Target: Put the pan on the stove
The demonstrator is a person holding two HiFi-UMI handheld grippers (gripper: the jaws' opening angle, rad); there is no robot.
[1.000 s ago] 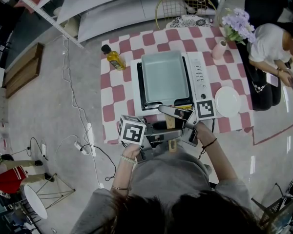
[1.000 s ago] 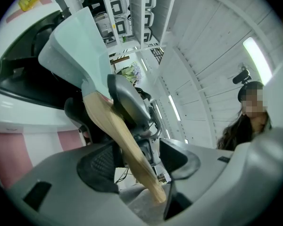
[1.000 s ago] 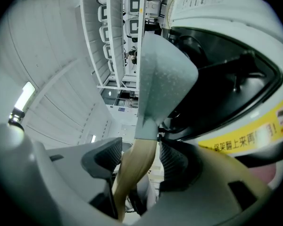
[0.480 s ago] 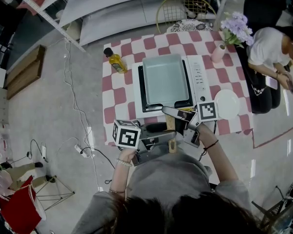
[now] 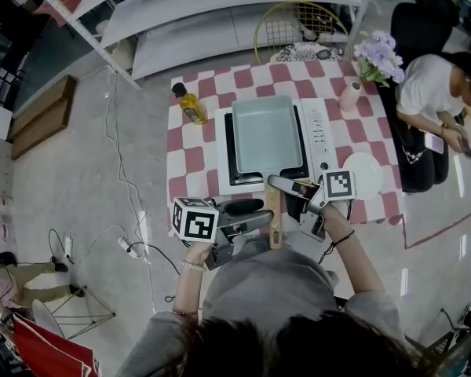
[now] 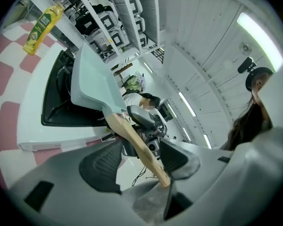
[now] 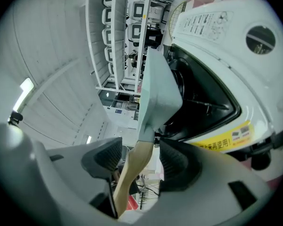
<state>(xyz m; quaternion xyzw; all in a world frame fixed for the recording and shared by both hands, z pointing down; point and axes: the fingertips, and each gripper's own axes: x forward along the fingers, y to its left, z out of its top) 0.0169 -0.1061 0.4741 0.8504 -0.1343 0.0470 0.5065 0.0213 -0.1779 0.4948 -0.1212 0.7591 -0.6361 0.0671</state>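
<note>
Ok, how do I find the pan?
Look at the checkered table, then the white stove in its middle. The pan sits on it: the only pale green, rectangular tray, with a wooden handle, unlike the round white plate nearby.

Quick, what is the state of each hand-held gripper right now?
Left hand-held gripper: open, jaws apart around the pan's wooden handle, not clamped.
Right hand-held gripper: open, the same handle between its jaws, not clamped.

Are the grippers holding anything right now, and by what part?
Nothing looks gripped. The left gripper and right gripper both have fingers apart, the wooden handle between them; the pan sits on the stove.
</note>
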